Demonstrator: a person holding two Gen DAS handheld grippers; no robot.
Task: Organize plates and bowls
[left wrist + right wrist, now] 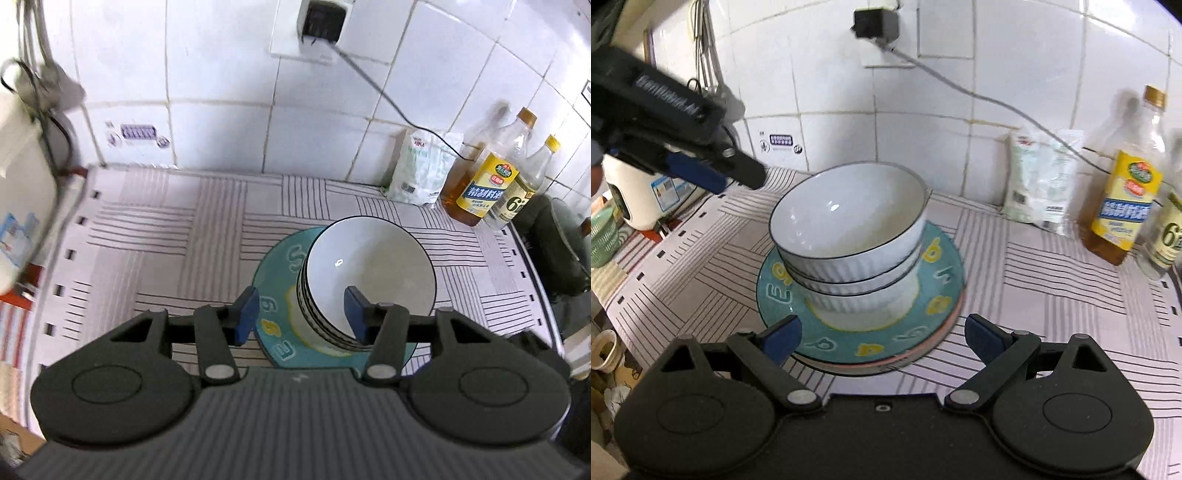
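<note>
Right wrist view: your right claw (882, 338) hangs spread before the teal lettered plate (938, 302) carrying stacked white ribbed bowls (849, 221); your left claw (301, 314), also spread, is raised above the striped worktop (166, 240).

A: L gripper (301, 314)?
B: Jaws apart, 2 blue pads (246, 314) spread, angled down, nothing btwn them gripped.
A: R gripper (882, 338)?
B: Also wide open, held low, pointing fwd. L one (698, 166) visible upper left, raised.

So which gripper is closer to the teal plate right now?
Right. The right gripper sits low at the teal plate's near rim, open fingers either side of it. The left gripper hangs open above and left of the stacked bowls.
</note>
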